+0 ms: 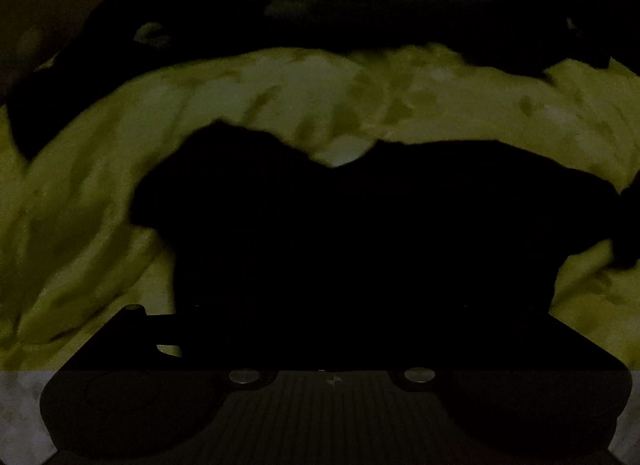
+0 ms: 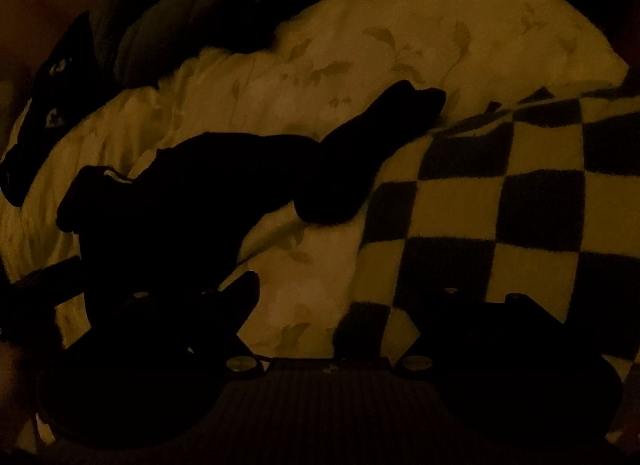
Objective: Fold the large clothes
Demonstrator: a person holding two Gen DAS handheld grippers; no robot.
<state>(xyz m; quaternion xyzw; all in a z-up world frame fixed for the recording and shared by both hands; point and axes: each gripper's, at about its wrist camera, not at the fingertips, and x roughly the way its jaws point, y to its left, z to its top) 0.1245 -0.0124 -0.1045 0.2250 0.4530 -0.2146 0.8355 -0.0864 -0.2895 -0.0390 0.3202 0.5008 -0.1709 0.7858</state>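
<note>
Dark garment (image 2: 188, 189) lies crumpled on the pale leaf-print bedspread (image 2: 360, 49), left of a checkered blanket (image 2: 500, 201); it looks soft, limp and light, likely to sag and slide, so a hem or sleeve end (image 2: 400, 105) seems the best hold. Right tongs (image 2: 344, 297) stand open and empty above the bed; left tongs (image 1: 340, 305) are lost in darkness over the cloth, apparently wide open.

pale leaf-print bedspread (image 2: 328, 45), checkered blanket (image 2: 500, 201)
</note>
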